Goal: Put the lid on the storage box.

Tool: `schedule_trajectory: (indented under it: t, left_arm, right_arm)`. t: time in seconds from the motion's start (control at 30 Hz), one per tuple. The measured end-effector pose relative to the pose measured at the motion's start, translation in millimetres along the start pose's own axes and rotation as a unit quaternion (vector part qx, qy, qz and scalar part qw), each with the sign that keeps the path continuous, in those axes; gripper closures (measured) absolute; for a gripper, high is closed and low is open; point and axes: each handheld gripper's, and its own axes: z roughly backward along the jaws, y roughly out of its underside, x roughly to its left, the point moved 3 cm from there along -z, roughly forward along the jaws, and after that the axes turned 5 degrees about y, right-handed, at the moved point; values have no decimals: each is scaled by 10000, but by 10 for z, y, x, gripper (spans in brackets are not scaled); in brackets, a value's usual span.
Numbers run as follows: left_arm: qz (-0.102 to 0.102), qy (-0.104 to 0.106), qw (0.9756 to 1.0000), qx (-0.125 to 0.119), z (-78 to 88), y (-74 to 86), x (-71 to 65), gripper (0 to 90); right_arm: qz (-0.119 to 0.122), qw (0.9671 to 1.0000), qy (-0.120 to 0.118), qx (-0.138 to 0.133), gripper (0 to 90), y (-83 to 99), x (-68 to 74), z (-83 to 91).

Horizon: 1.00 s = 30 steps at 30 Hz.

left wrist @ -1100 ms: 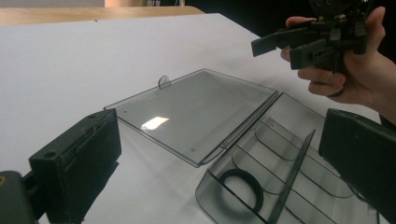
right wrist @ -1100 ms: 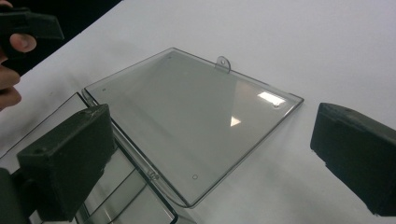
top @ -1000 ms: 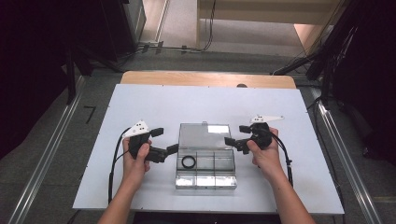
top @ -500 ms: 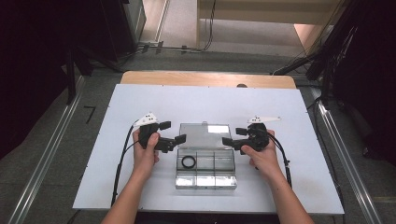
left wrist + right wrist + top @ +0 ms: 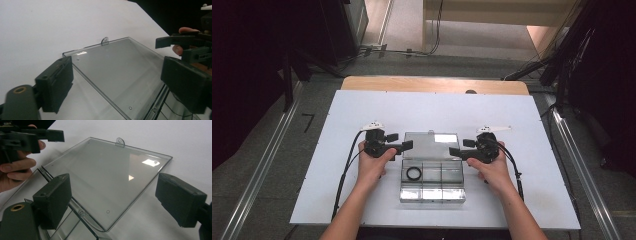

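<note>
a white table [image 5: 362,115] with a wooden edge [image 5: 432,84] at its far side stands on grey floor [image 5: 277,150]. metal rails [image 5: 257,175] run along both sides; black cables [image 5: 377,50] lie beyond.

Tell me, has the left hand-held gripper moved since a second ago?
Yes. The left hand-held gripper has moved away from the table's near edge toward the open lid of the clear box, its jaws closing slightly.

clear plastic compartment box [image 5: 432,187]: 1 | hinged clear lid [image 5: 430,146], lying open on the far side: 1 | black ring [image 5: 413,173] in the box's left compartment: 1 | handheld grippers: 2, left gripper [image 5: 408,145], right gripper [image 5: 454,152] | white table [image 5: 337,120]: 1
</note>
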Motion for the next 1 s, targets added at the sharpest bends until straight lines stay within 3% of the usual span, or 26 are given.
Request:
schedule_trajectory:
  t: [0.13,0.27,0.47,0.8,1.0]
  left_arm:
    - [194,-10,9997,164,-41,35,7,195]
    - [245,66,9993,257,-83,59,-27,231]
    - [390,-37,9985,379,-124,87,-24,264]
    - [485,-147,9975,485,-159,125,-13,269]
    - [522,-79,9972,532,-192,152,-35,281]
  right_arm:
    - [-31,10000,13,20,149,2,11,3]
    - [-87,9999,50,55,176,6,8,2]
    - [-143,9998,75,80,191,26,-4,-18]
    - [-303,9994,88,163,236,52,-22,-63]
    - [-329,9991,83,236,296,72,-26,-95]
